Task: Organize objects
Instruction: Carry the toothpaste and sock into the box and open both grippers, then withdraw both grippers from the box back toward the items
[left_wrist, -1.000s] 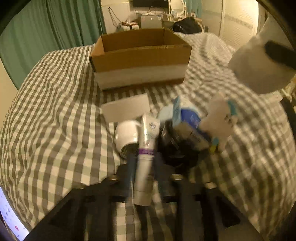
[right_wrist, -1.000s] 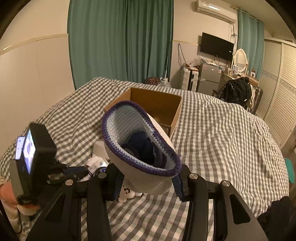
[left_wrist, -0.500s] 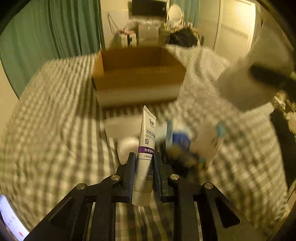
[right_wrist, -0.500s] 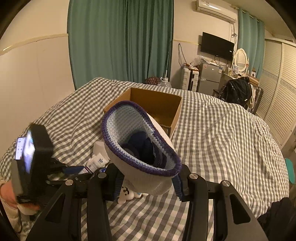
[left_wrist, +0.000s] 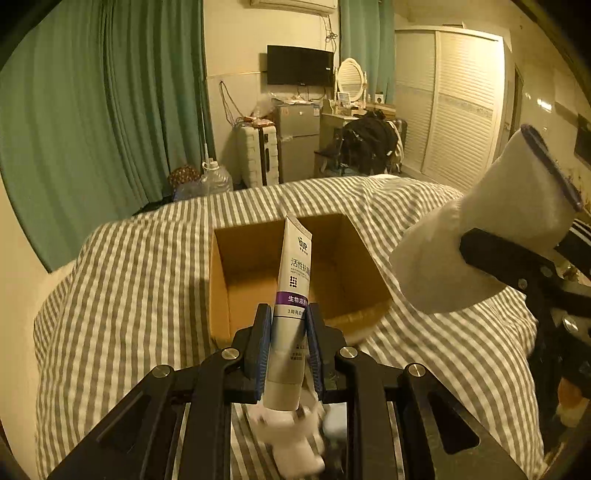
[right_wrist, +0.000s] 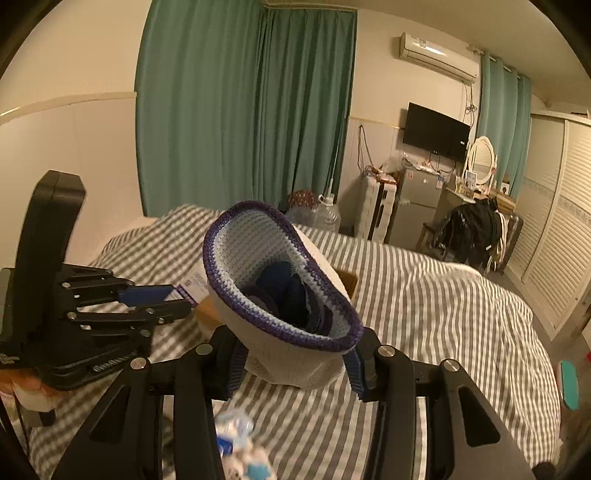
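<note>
Close in, the left gripper (left_wrist: 287, 345) is clamped on a white toothpaste tube (left_wrist: 291, 295), held upright with its flat end toward the open cardboard box (left_wrist: 221, 280) on the checked bed (left_wrist: 129, 295). A second ago that tube lay among the small items on the bedspread; now it is lifted clear, with the box mouth directly behind it and nothing between. The right gripper (right_wrist: 295, 363) pinches a knitted white cup-shaped pouch (right_wrist: 295, 354) with a purple rim, just right of the box. Only the right wrist view shows dark blue items inside the pouch. Beyond the bed's far edge: green curtains (left_wrist: 110, 110), a small fridge (left_wrist: 297, 144).
</note>
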